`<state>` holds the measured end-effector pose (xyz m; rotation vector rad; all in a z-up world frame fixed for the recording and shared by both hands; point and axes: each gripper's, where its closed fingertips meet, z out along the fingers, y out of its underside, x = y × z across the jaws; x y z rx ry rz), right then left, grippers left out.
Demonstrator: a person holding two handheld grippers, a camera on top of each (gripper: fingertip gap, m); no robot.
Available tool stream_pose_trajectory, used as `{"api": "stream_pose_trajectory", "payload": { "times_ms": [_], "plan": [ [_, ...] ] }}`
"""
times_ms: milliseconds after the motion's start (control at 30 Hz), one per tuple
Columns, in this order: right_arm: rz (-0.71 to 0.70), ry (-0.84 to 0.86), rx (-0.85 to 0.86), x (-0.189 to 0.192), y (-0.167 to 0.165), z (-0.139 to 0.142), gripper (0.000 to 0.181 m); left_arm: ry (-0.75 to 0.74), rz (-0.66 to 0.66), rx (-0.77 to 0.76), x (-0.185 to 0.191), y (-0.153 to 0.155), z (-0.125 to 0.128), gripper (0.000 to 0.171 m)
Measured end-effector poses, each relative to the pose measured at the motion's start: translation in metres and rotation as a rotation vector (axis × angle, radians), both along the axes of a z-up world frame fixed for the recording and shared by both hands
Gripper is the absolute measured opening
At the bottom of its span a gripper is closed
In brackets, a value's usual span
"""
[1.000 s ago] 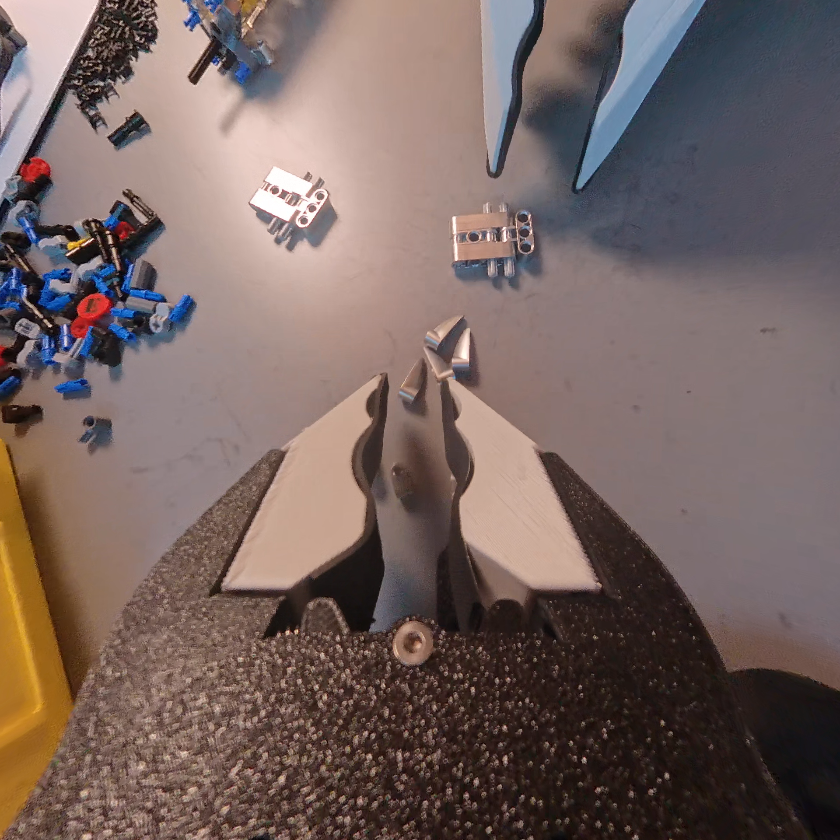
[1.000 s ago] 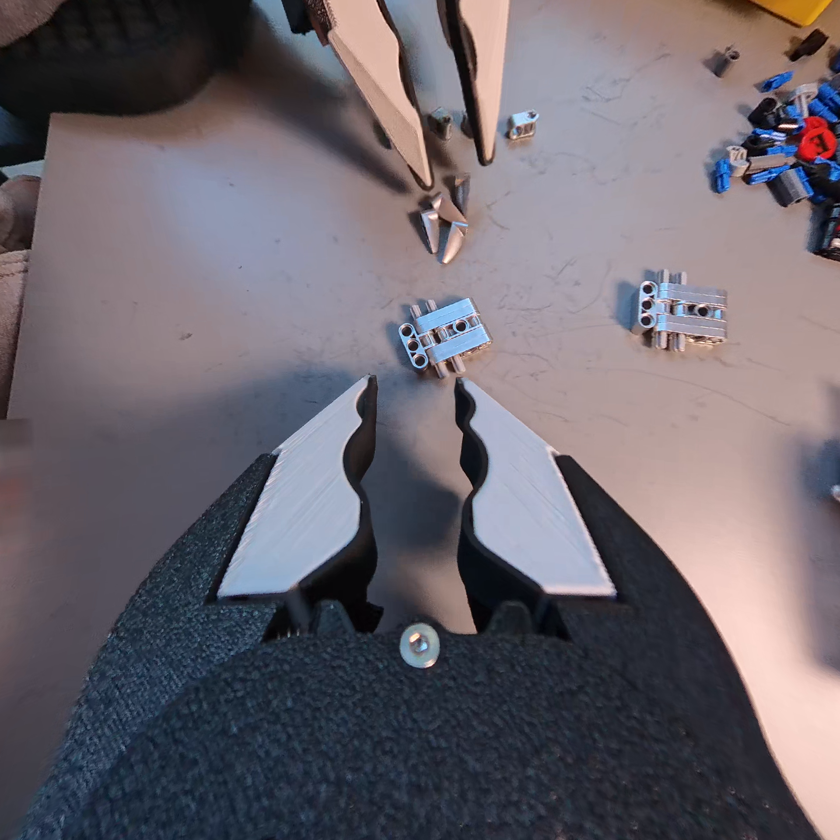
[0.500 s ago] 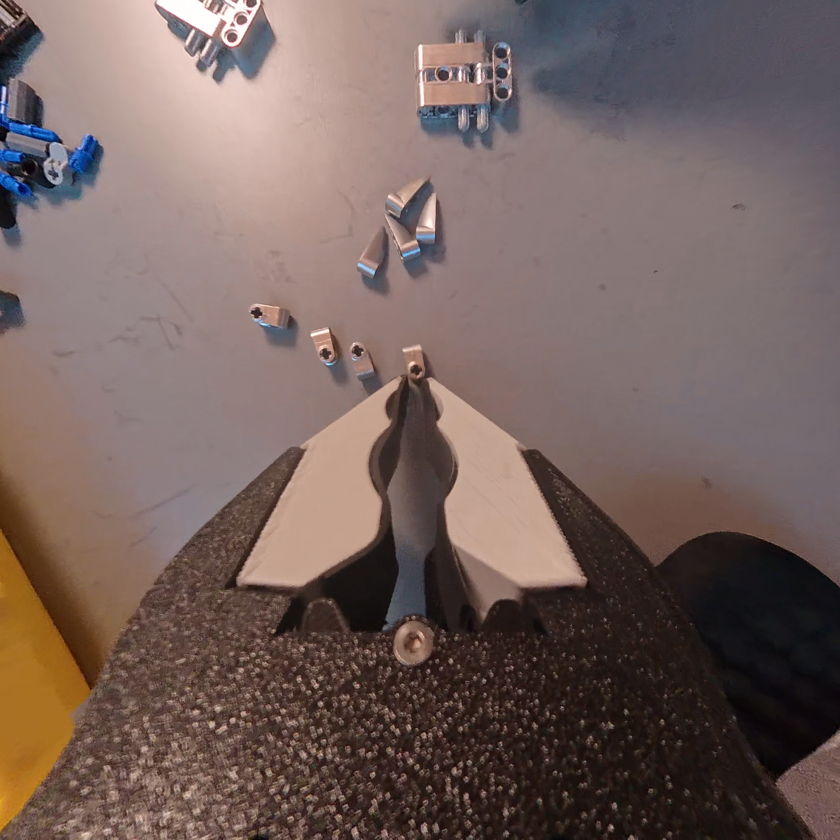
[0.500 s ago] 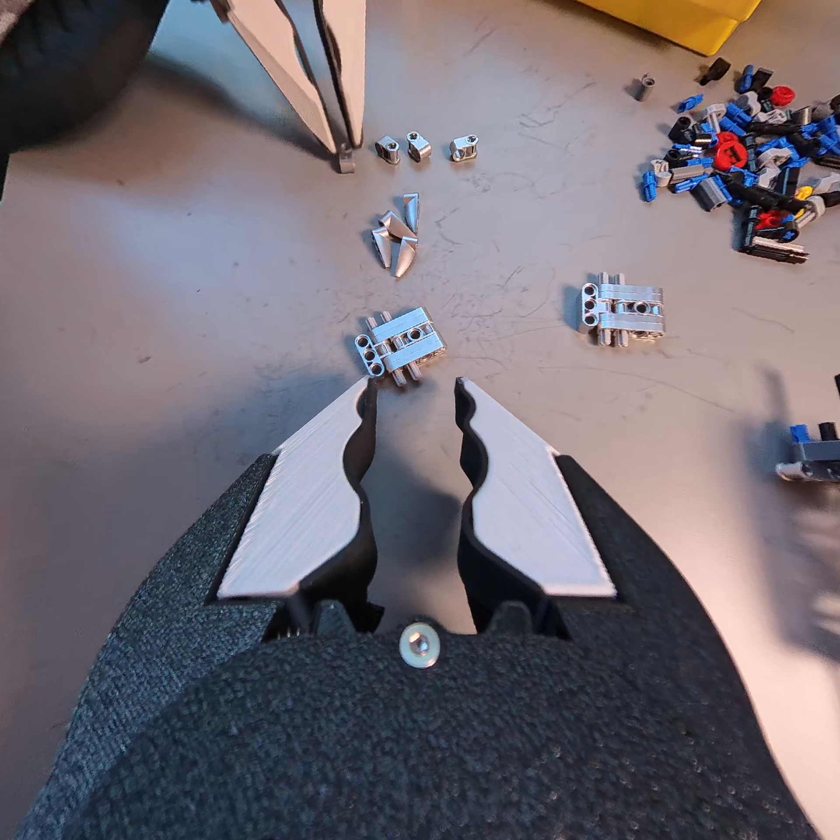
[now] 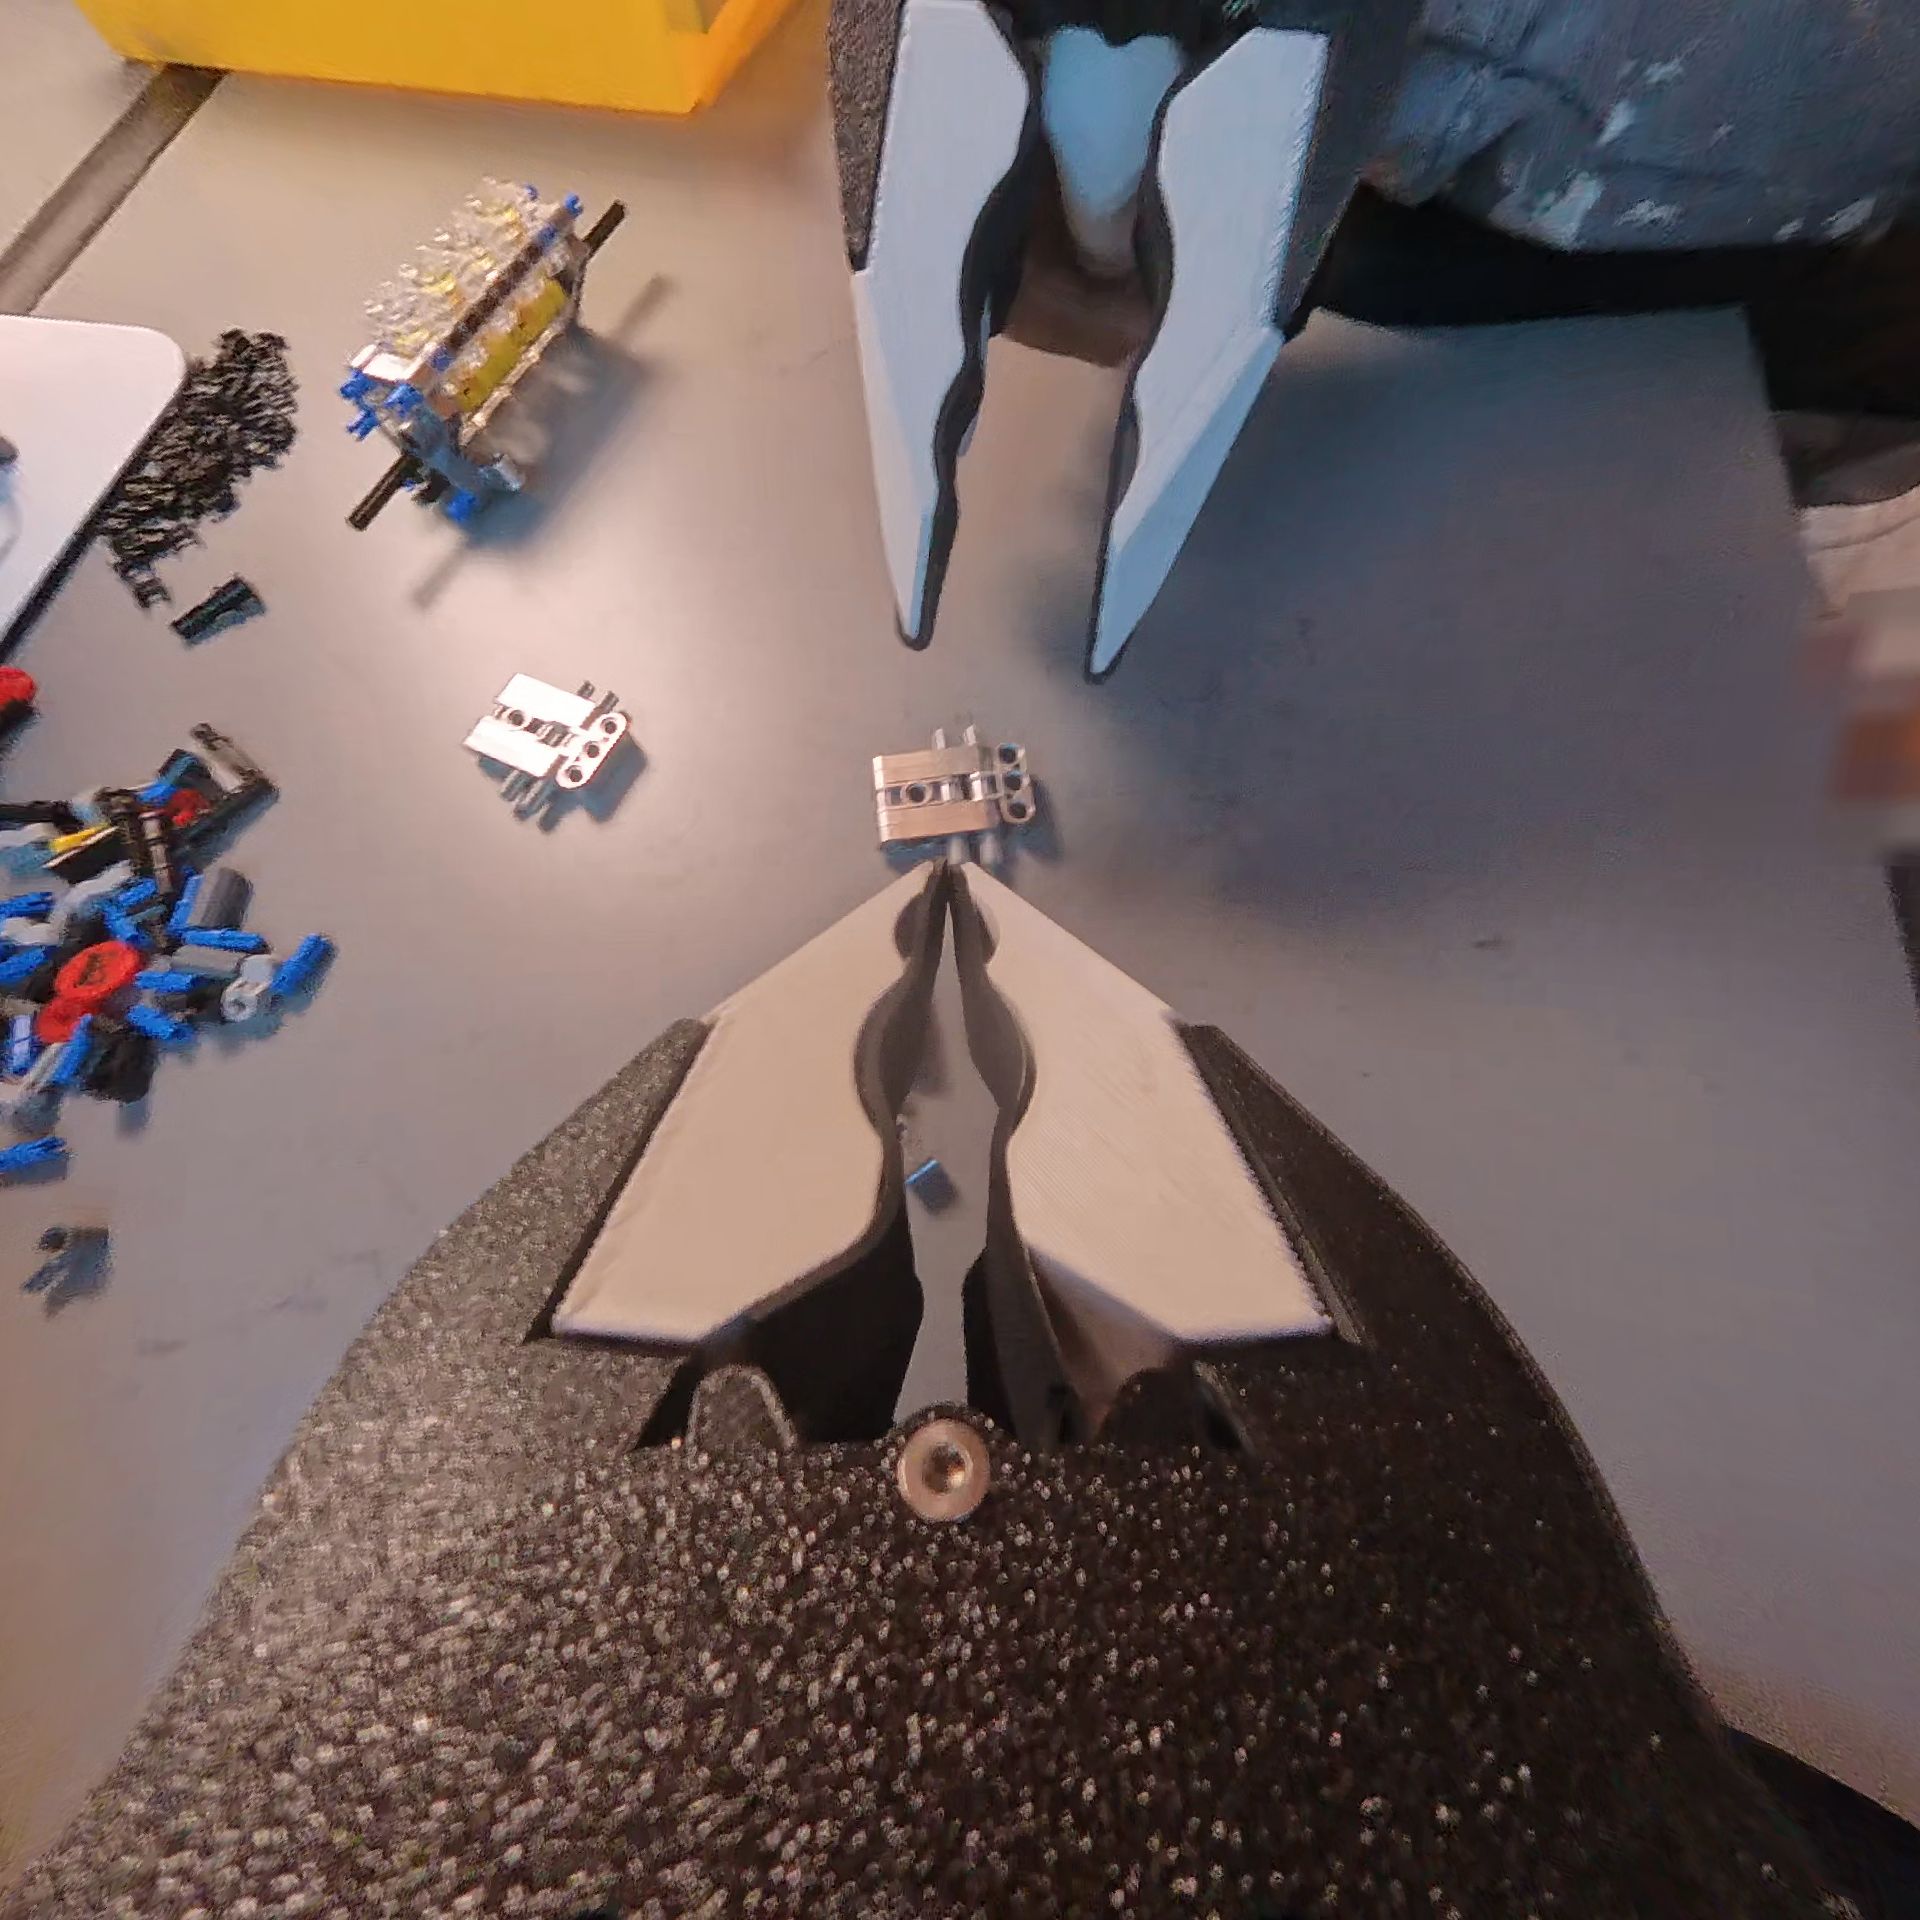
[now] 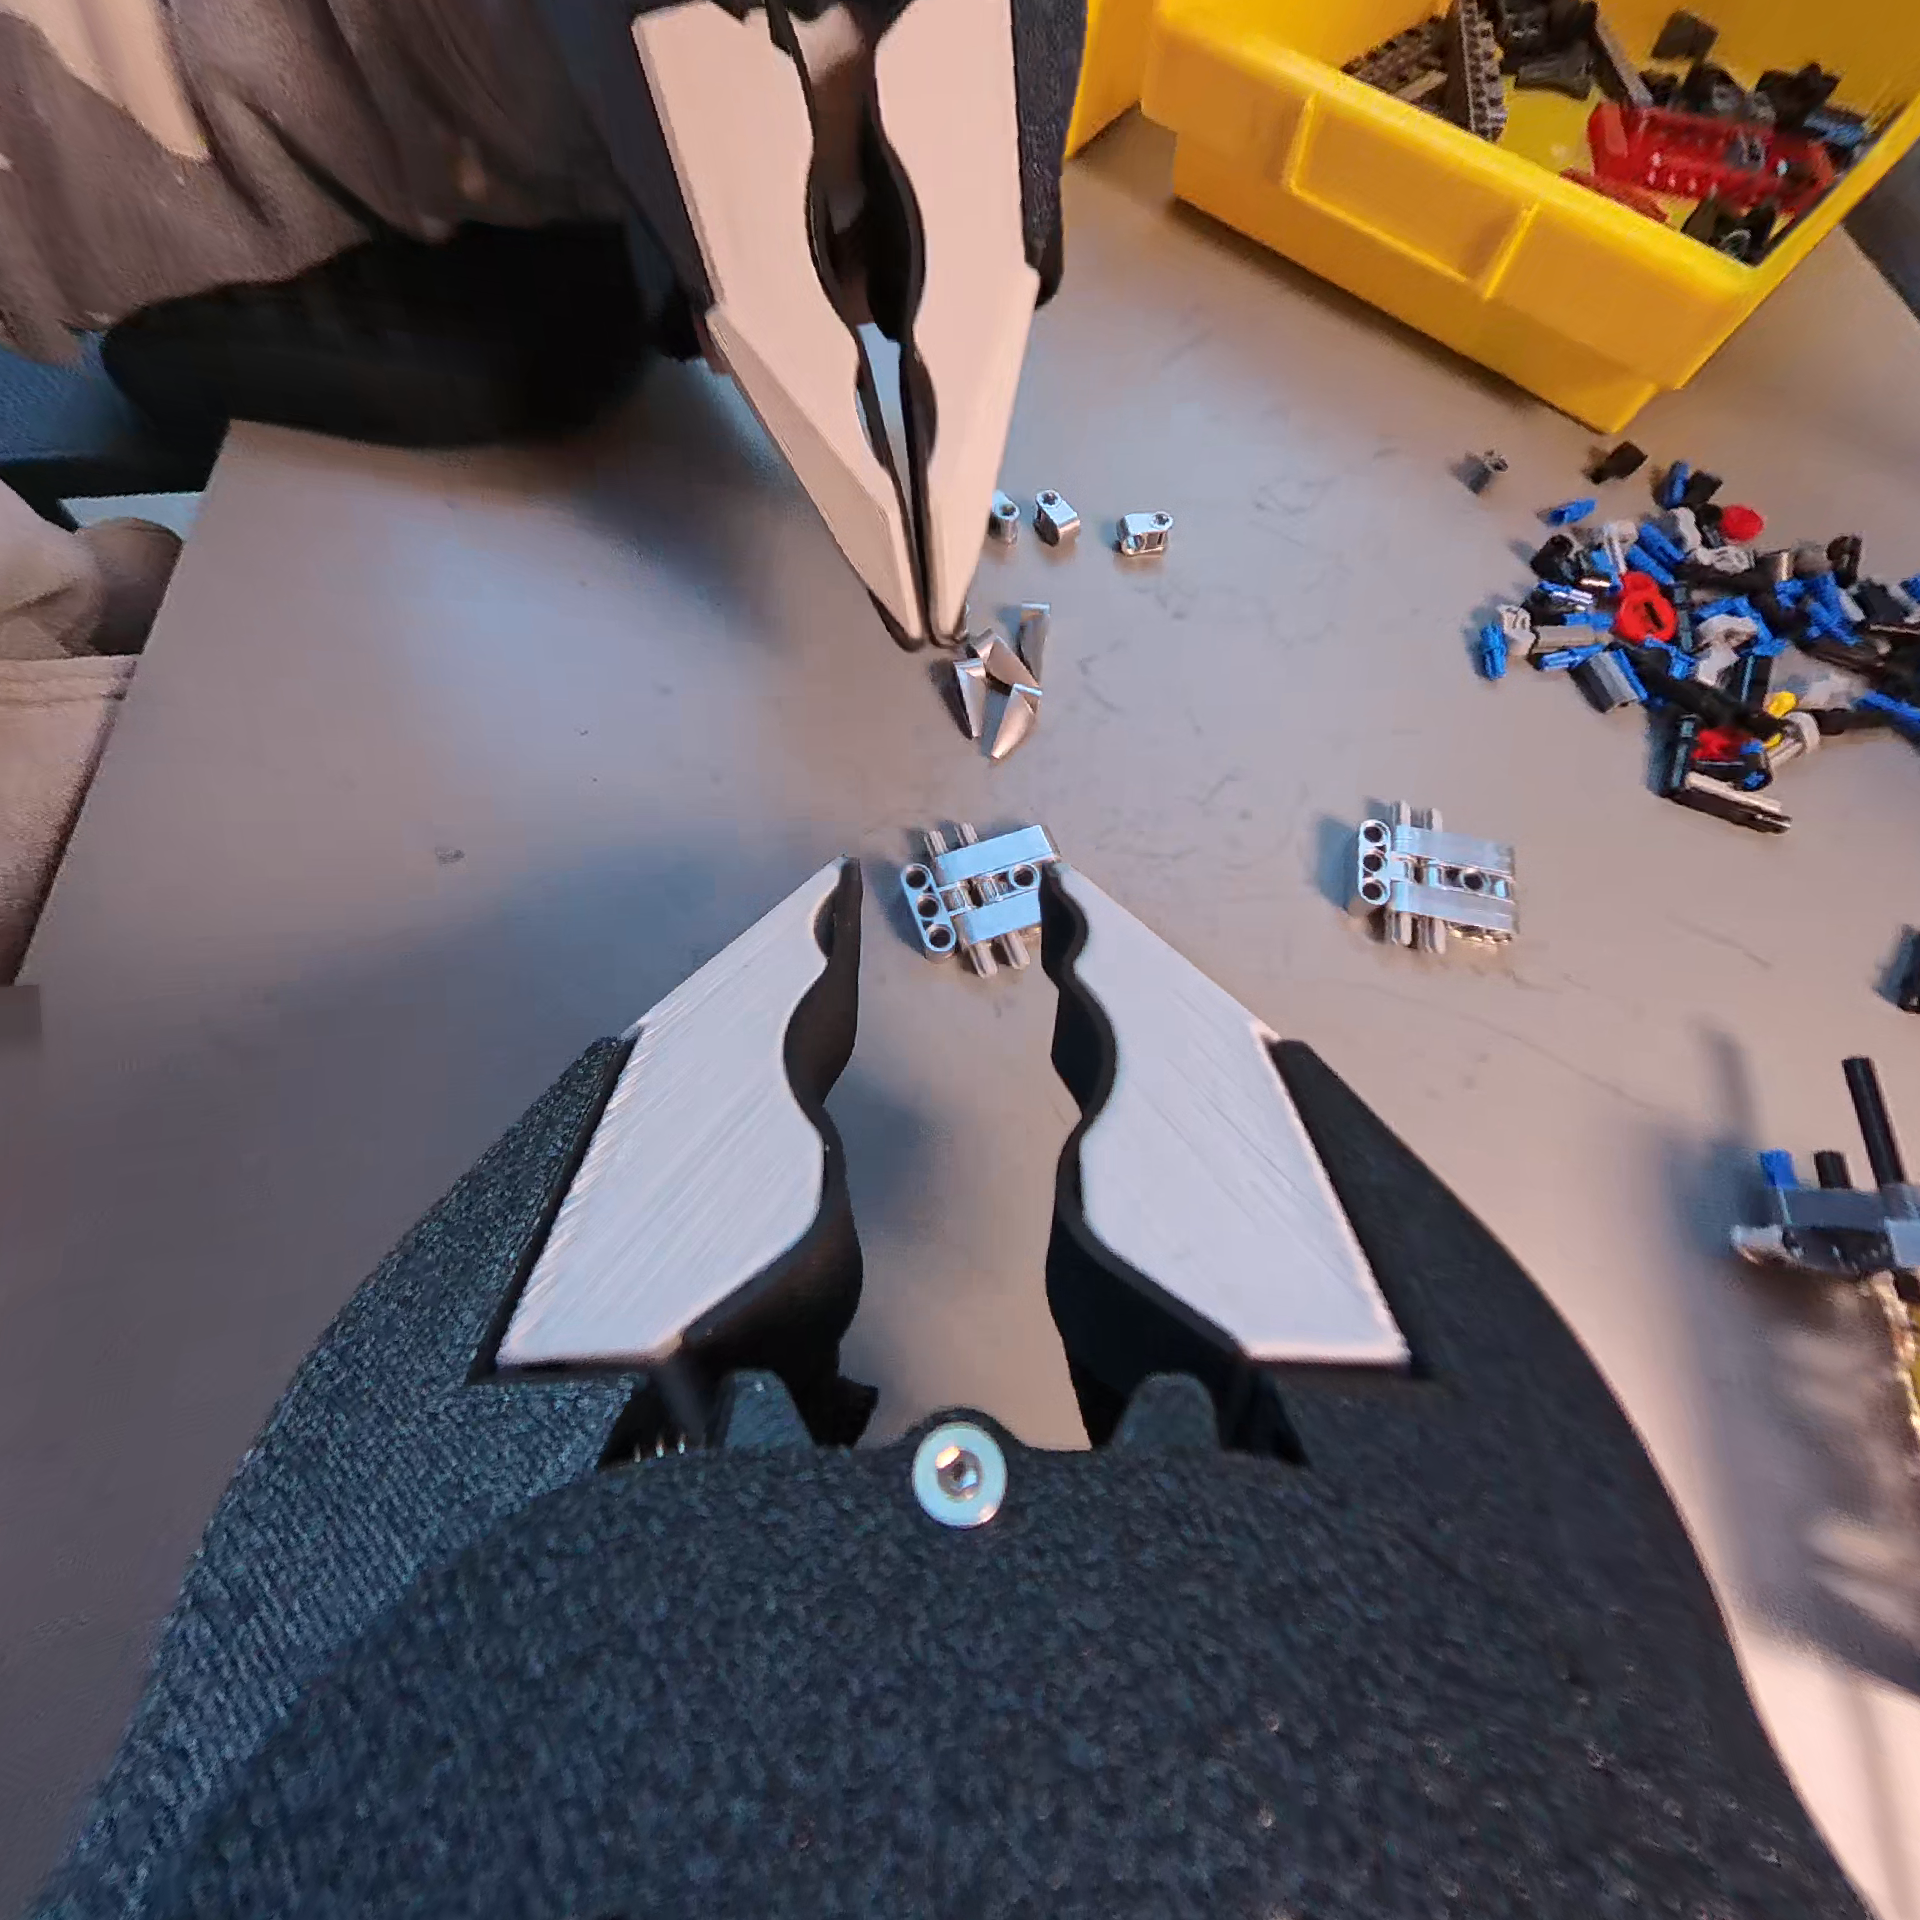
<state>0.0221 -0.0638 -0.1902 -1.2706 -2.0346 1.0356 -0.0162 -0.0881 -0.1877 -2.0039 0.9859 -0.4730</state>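
Grey table (image 6: 416,727): right gripper (image 6: 951,883) agape around grey assembly (image 6: 977,896).

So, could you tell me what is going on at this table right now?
A person is working with two handheld grippers among small building-toy parts on a grey table. The right gripper, jaws open, straddles a small grey assembly. The left gripper, jaws closed, hangs just above a cluster of grey tooth-shaped pieces; whether it grips anything is unclear.
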Motion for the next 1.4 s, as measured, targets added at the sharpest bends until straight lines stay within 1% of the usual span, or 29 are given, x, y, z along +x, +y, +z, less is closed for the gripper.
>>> {"api": "stream_pose_trajectory", "payload": {
  "times_ms": [67, 167, 267, 367, 467, 533, 633, 667, 833, 900, 933, 1000, 1100, 1200, 1300, 1400],
  "plan": [
    [0.0, -0.007, 0.014, 0.0, 0.0, -0.003, 0.033, 0.067, 0.054, 0.018, -0.013, 0.006, -0.006, 0.0],
    [-0.005, -0.027, 0.027, 0.0, 0.002, -0.009, 0.033, 0.083, 0.127, -0.024, -0.041, 0.004, -0.006, 0.0],
    [-0.008, -0.029, 0.018, -0.001, 0.002, -0.011, 0.033, 0.073, 0.127, -0.068, -0.053, -0.008, -0.003, 0.015],
    [-0.011, -0.04, 0.009, -0.002, 0.003, -0.015, 0.033, 0.099, 0.092, -0.118, -0.052, -0.018, -0.01, 0.019],
    [-0.017, -0.049, 0.009, -0.002, 0.003, -0.017, 0.033, 0.159, 0.071, -0.145, -0.047, -0.019, -0.023, 0.02],
    [-0.019, -0.044, 0.006, -0.002, 0.004, -0.016, 0.033, 0.183, 0.066, -0.158, -0.045, -0.019, -0.03, 0.017],
    [-0.022, -0.043, 0.015, 0.001, 0.008, -0.015, 0.034, 0.222, 0.095, -0.176, -0.05, -0.016, -0.039, 0.007],
    [-0.02, -0.046, 0.019, 0.002, 0.01, -0.015, 0.034, 0.231, 0.1, -0.181, -0.052, -0.016, -0.041, 0.008],
    [-0.023, -0.05, 0.032, 0.007, 0.014, -0.013, 0.034, 0.217, 0.091, -0.19, -0.051, -0.016, -0.042, 0.007],
    [-0.02, -0.048, 0.042, 0.007, 0.014, -0.013, 0.034, 0.195, 0.077, -0.182, -0.048, -0.017, -0.038, 0.007],
    [-0.017, -0.043, 0.046, 0.007, 0.013, -0.012, 0.034, 0.163, 0.071, -0.17, -0.045, -0.017, -0.032, 0.007],
    [0.0, -0.021, 0.051, 0.006, 0.009, -0.008, 0.034, 0.054, 0.059, -0.122, -0.037, -0.013, -0.013, 0.007],
    [0.043, 0.051, 0.058, 0.002, -0.002, 0.003, 0.033, -0.188, 0.02, -0.028, -0.017, -0.007, 0.025, 0.007],
    [0.069, 0.188, 0.074, -0.005, -0.015, 0.025, 0.032, -0.446, -0.039, -0.001, 0.006, -0.005, 0.056, 0.007],
    [0.045, 0.347, 0.101, -0.011, -0.021, 0.053, 0.032, -0.66, -0.061, -0.049, 0.021, 0.001, 0.072, 0.007],
    [-0.023, 0.476, 0.205, -0.014, -0.014, 0.074, 0.032, -0.813, -0.026, -0.128, 0.026, 0.012, 0.076, 0.007]
  ]
}}
